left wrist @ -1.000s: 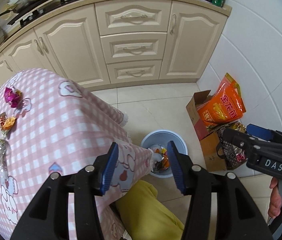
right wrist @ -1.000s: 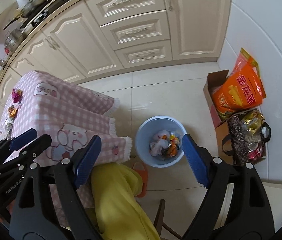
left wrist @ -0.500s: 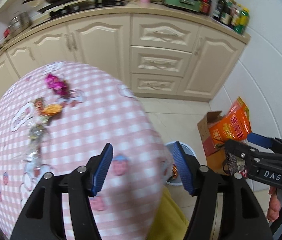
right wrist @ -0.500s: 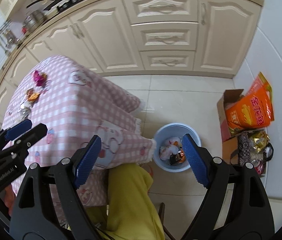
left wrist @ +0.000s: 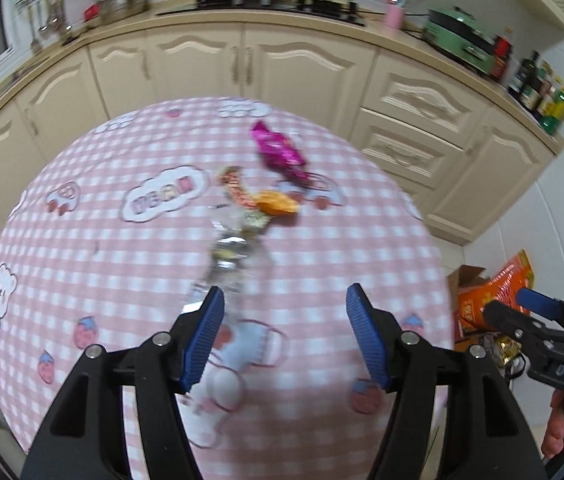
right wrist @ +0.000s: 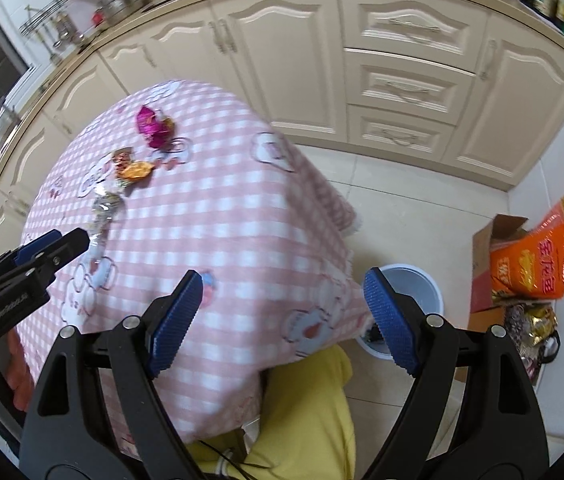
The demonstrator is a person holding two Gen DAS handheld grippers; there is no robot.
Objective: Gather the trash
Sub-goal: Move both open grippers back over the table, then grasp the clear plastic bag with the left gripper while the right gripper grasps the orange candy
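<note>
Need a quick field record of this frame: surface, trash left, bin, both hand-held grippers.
surface: table with pink checked cloth
trash on table: magenta wrapper, orange wrapper, clear and silver wrappers, lying in a loose line
bin: light blue bin on the floor past the table corner, partly hidden; contents not readable
left hand-held gripper: open, empty, above the cloth near the clear and silver wrappers
right hand-held gripper: open, empty, above the table corner
image quality: motion blur

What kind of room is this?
A home kitchen, most likely: cream cabinets under a counter with a gas stove, sauce bottles, and a small table in a pink checked cloth.
</note>
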